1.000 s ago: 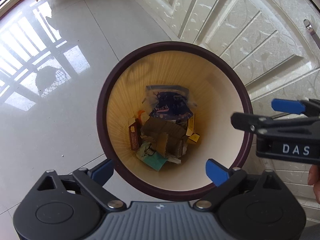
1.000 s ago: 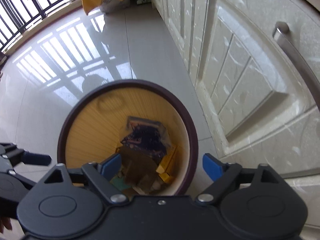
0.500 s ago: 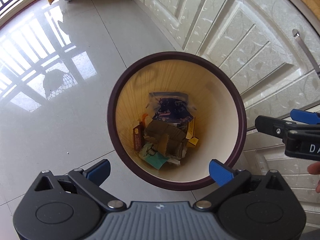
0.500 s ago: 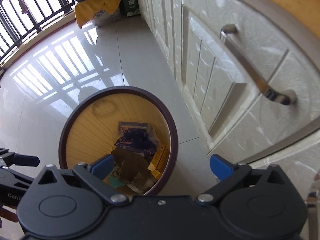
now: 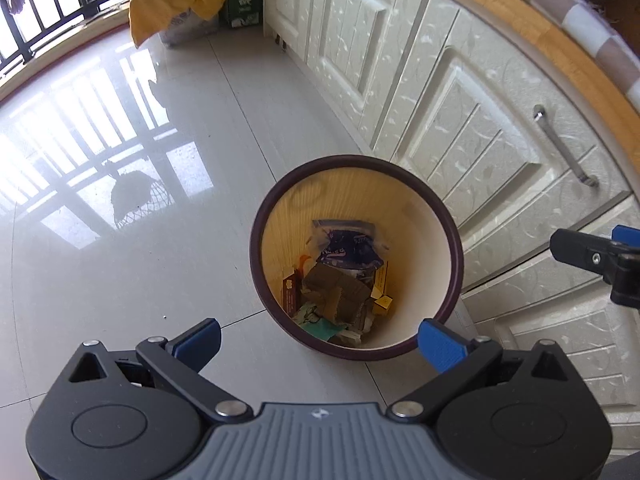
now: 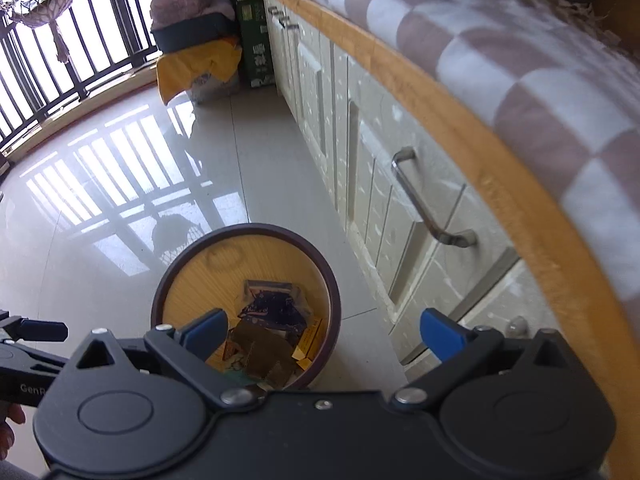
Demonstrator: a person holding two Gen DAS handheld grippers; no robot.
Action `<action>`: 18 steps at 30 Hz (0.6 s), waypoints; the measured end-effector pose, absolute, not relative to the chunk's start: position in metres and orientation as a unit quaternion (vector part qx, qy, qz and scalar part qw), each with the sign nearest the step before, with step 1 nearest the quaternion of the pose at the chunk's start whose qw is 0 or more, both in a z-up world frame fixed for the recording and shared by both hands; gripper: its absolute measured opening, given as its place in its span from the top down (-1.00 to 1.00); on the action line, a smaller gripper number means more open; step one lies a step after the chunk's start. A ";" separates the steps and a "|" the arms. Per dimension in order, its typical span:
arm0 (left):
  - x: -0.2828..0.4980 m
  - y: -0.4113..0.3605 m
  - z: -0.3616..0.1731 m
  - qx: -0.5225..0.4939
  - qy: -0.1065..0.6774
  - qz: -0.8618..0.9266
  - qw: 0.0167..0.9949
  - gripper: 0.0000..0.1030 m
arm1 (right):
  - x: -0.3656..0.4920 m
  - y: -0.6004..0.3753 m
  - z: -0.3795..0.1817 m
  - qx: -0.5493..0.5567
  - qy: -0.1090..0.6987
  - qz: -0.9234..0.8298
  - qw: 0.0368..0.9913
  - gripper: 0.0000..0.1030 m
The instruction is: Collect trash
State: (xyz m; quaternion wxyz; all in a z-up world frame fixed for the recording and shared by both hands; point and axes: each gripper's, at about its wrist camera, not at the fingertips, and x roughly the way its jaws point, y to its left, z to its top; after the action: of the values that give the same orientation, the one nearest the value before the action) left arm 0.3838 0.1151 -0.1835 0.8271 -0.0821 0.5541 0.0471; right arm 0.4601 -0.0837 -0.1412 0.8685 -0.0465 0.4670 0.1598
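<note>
Black left gripper (image 5: 319, 338), right gripper (image 6: 323, 332): blue pads, silver screws

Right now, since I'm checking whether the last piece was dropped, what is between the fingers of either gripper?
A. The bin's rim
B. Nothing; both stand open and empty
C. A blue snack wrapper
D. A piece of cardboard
B: the left gripper and the right gripper both stand wide open with nothing between their blue pads, while the blue wrapper and cardboard lie inside the bin.

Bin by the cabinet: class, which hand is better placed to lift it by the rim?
Left, probably. The bin sits centred ahead of the open left tongs; it lies off-centre before the right tongs.
</note>
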 end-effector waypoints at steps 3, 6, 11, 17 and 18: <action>0.366 0.110 -0.168 -0.079 0.541 0.048 0.836 -1.00 | 0.445 -0.089 -0.125 -0.045 0.454 0.160 0.875 -1.00; 0.348 0.107 -0.150 -0.074 0.529 0.049 0.844 -1.00 | 0.430 -0.093 -0.108 -0.050 0.442 0.162 0.881 -1.00; 0.319 0.107 -0.115 -0.086 0.498 0.061 0.861 -1.00 | 0.405 -0.102 -0.077 -0.047 0.421 0.167 0.890 -1.00; 0.287 0.102 -0.070 -0.093 0.451 0.067 0.885 -1.00 | 0.367 -0.116 -0.042 -0.047 0.393 0.164 0.904 -1.00; 0.282 0.101 -0.064 -0.093 0.444 0.067 0.888 -1.00 | 0.362 -0.119 -0.037 -0.046 0.388 0.163 0.906 -1.00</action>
State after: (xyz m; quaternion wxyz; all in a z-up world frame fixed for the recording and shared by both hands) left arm 0.2821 0.1009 -0.0641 0.8885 -0.0926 0.4445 0.0672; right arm 0.3615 -0.1187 -0.0368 0.9061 -0.0463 0.3877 0.1630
